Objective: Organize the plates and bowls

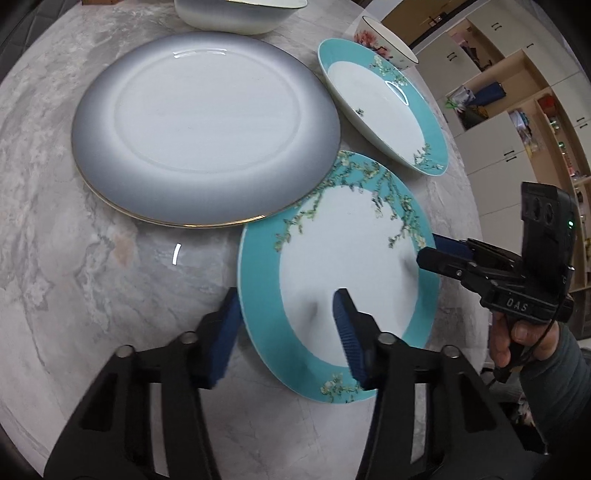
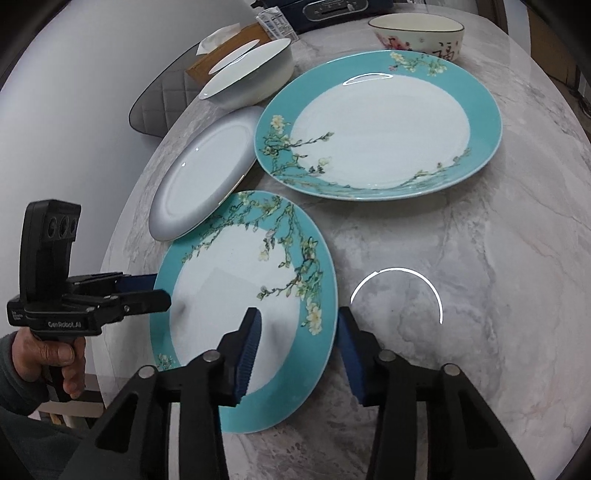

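The small teal plate (image 1: 354,280) lies on the marble table (image 1: 110,277), its far edge tucked under the rim of the grey plate (image 1: 207,129). The left gripper (image 1: 288,332) is open and straddles the plate's near-left edge, one pad over the plate, one outside. The right gripper (image 2: 299,347) is also open across the opposite edge, holding nothing. Beyond lie a teal dish (image 1: 388,107) and two bowls (image 2: 417,35). Bare table shows to the right (image 2: 461,295).
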The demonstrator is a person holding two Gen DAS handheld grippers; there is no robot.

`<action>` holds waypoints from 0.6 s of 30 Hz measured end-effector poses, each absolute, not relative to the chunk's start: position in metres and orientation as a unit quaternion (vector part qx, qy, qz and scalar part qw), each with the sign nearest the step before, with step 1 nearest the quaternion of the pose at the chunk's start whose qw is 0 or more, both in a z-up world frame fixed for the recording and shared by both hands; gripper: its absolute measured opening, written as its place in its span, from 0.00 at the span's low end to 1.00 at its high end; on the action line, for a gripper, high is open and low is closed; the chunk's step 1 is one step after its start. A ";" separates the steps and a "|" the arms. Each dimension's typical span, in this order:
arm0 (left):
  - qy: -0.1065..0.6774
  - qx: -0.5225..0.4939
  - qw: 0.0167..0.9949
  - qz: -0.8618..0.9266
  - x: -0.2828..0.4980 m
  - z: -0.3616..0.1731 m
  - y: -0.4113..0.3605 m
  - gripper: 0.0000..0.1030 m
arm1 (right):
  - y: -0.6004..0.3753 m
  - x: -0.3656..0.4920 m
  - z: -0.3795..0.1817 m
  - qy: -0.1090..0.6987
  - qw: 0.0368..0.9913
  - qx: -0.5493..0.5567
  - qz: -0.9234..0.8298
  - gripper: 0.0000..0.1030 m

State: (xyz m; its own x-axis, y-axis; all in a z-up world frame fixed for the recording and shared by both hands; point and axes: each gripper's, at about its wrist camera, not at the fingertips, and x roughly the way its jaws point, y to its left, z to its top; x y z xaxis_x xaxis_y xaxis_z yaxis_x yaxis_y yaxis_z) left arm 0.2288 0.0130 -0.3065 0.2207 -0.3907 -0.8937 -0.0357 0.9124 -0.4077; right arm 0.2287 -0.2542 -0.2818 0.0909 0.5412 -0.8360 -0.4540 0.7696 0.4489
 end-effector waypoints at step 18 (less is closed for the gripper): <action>0.635 -0.170 0.749 -0.082 0.228 -0.308 0.024 0.13 | -0.261 0.234 -0.285 0.614 0.735 0.061 0.281 0.15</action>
State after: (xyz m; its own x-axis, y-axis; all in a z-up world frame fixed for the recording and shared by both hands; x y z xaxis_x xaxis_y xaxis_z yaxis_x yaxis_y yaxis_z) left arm 0.2282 0.0237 -0.3080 0.1790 -0.3379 -0.9240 -0.0935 0.9291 -0.3579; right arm 0.2340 -0.2610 -0.2848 0.0873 0.4873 -0.8689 -0.3379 0.8350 0.4343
